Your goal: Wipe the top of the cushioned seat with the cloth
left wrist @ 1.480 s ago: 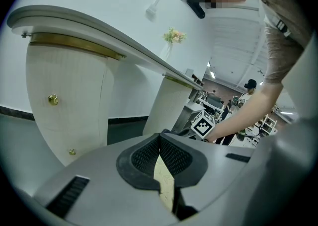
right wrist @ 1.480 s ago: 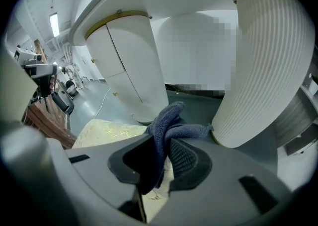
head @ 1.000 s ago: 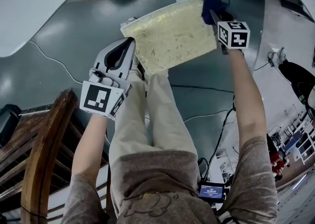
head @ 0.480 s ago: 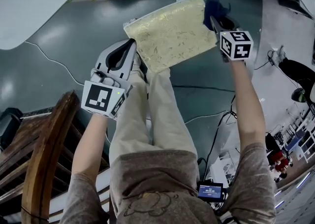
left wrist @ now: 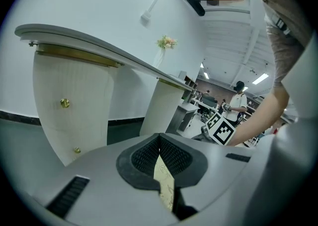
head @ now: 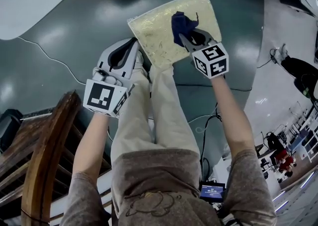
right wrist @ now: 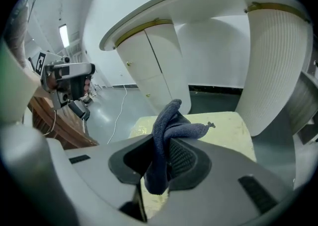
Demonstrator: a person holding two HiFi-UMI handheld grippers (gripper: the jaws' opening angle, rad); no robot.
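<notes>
Pale yellow cushioned seat (head: 159, 31), crumpled dark blue cloth (head: 182, 25) on top

Dim, bluish head view, with soft glare patches on the glossy floor (head: 74, 56) at ten and three o'clock. The cushioned seat (head: 154, 31) shows well lit. Both gripper views are fisheye-warped and dark-cornered, with near parts blurred.

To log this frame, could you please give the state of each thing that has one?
seat: lying flat, top up.
cloth: bunched, held over the seat.
left hand-held gripper: shut on the seat's edge.
right hand-held gripper: shut on the cloth.
</notes>
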